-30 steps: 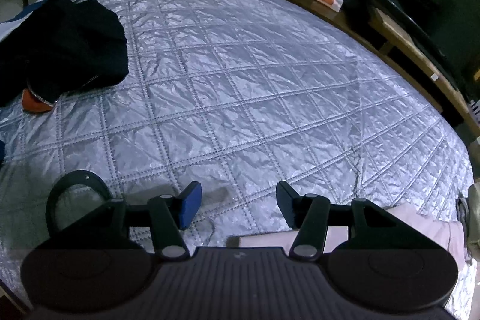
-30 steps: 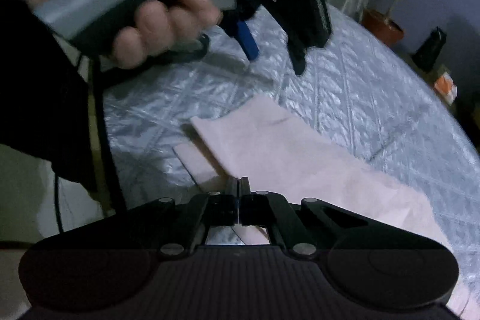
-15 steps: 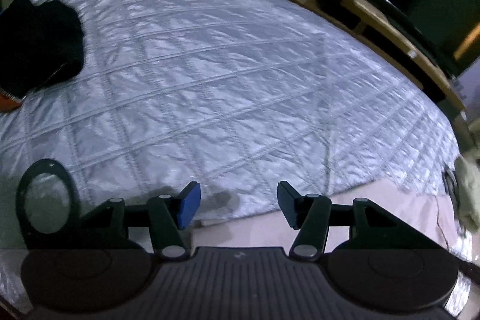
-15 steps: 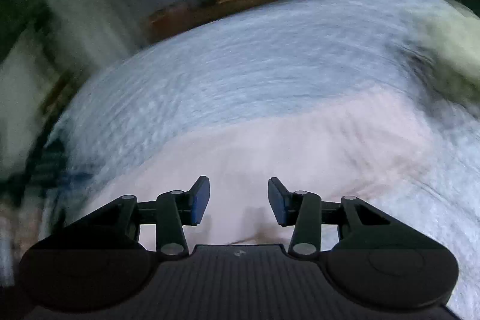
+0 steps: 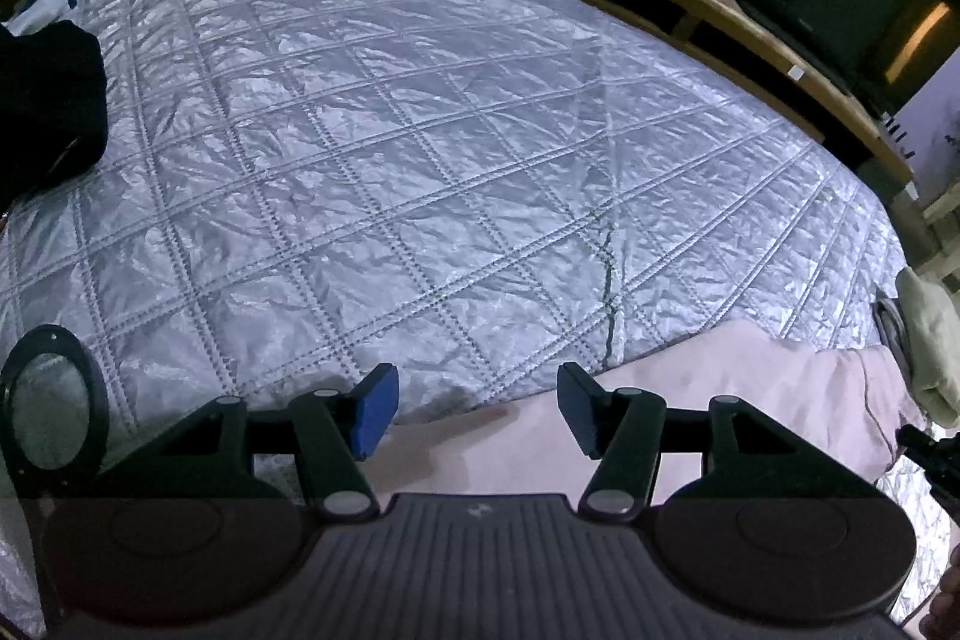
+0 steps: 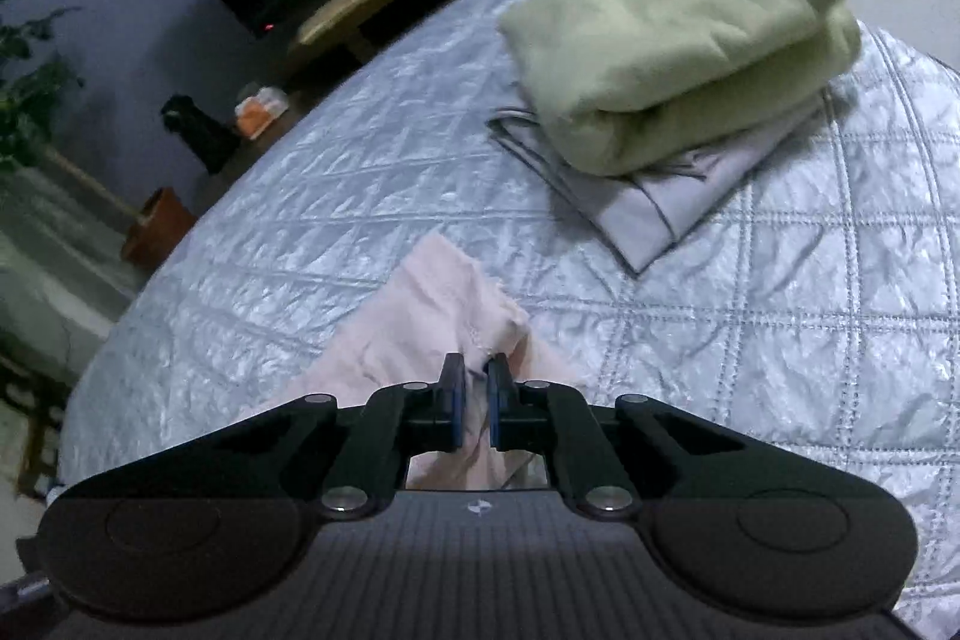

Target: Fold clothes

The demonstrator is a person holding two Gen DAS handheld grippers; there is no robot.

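Right wrist view: my right tool (image 6: 474, 400) pinches the pink garment (image 6: 414, 316); left tool (image 5: 477, 415) gapes empty over its far end, nearest the free edge.

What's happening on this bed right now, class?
Someone is folding clothes with two handheld grippers. The right gripper is shut on a pale pink garment lying on the quilted bedspread. The left gripper is open above the garment's edge. A folded green garment sits on a folded grey garment nearby.
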